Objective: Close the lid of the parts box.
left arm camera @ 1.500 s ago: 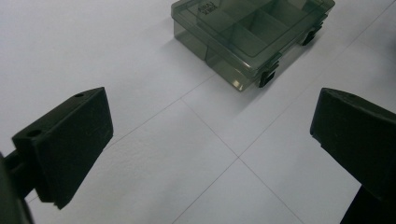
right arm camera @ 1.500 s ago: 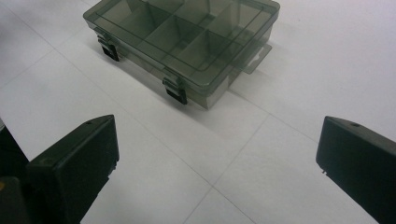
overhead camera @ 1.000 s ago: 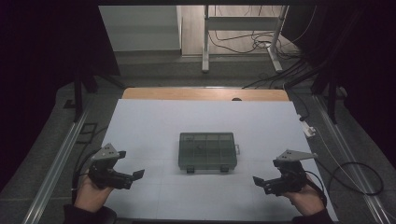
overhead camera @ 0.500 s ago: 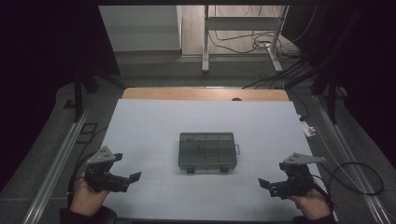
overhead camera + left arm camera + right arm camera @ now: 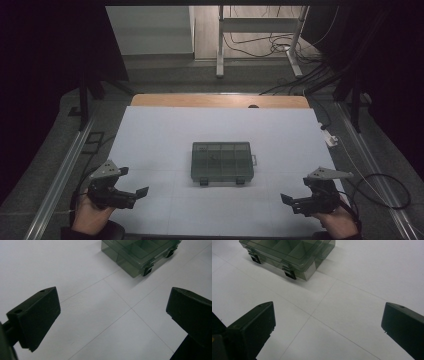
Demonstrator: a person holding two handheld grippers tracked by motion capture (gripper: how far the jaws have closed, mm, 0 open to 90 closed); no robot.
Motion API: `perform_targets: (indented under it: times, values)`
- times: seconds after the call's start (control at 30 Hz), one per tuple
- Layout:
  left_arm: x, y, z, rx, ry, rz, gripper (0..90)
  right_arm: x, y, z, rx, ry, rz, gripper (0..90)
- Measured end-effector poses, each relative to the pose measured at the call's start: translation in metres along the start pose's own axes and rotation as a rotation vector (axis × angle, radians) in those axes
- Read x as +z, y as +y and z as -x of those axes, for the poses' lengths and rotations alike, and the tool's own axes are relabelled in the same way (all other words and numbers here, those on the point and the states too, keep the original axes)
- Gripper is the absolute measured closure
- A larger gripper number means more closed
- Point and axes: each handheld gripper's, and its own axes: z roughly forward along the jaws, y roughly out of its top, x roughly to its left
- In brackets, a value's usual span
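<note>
Two wide-open grippers, left gripper (image 5: 134,196) and right gripper (image 5: 290,201), flank the compartment box (image 5: 222,162) at frame centre, roughly equally distant, its long axis running left-right.

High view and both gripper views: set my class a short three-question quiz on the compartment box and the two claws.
1. True or false: the lid of the compartment box is shut.
2. How do the left claw and right claw stand: A) both open and empty, B) both shut on the box, C) one holding a latch?
3. Fill in: the box's two black latches sit on the side facing the ____.

Key
1. True; both latches look fastened.
2. A; each lies apart from the box, over the white table.
3. Person.
</note>
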Motion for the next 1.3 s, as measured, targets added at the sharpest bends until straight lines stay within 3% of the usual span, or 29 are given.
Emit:
perform_targets:
  times: [1.3]
  values:
    - [-0.014,-0.011,0.002,-0.018,0.029,-0.004,0.2,-0.018,-0.012,0.004,0.035,-0.039,-0.007,0.0]
